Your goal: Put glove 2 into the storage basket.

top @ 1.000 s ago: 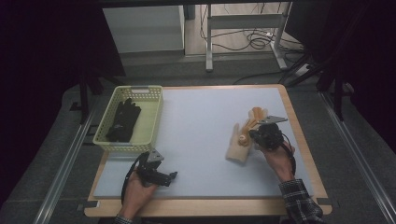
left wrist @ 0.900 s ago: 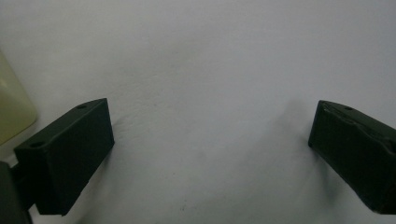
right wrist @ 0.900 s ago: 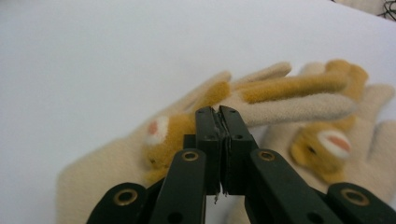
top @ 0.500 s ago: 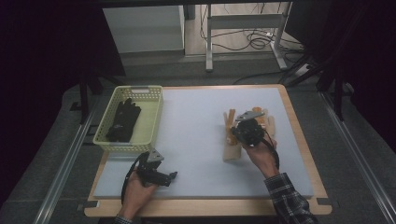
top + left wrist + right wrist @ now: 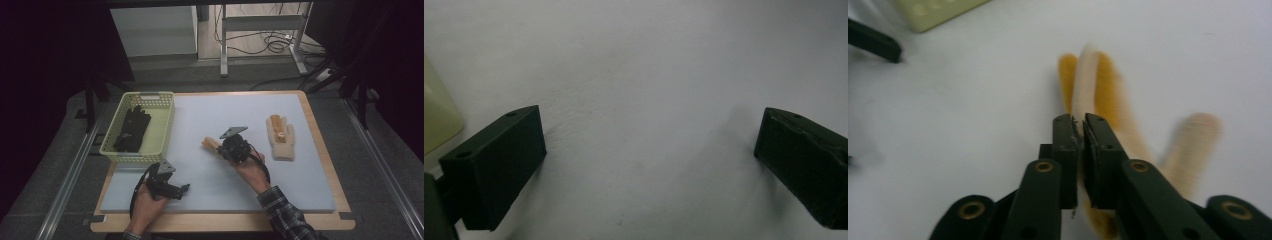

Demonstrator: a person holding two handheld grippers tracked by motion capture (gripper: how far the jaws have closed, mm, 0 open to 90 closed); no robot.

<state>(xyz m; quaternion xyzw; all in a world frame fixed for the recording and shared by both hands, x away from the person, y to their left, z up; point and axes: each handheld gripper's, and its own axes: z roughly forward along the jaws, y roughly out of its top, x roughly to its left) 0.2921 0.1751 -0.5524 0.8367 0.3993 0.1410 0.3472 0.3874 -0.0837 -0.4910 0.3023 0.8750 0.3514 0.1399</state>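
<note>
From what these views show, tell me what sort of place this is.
Probably a lab or data-recording station, not a home. A padded table sits between dark curtains, with cables trailing on the floor behind. A person works handheld tools: the right gripper pinches a glove near a basket.

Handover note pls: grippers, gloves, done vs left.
Right gripper: jaws shut on a cream-and-orange glove, carried over mid-mat toward the basket.
Left gripper: jaws open, holding nothing, resting on the mat near the basket's front corner.
Done: black gloves lie in the basket.
Left: likely drop the held glove in the basket, then fetch the second cream glove lying at the mat's right side.
</note>
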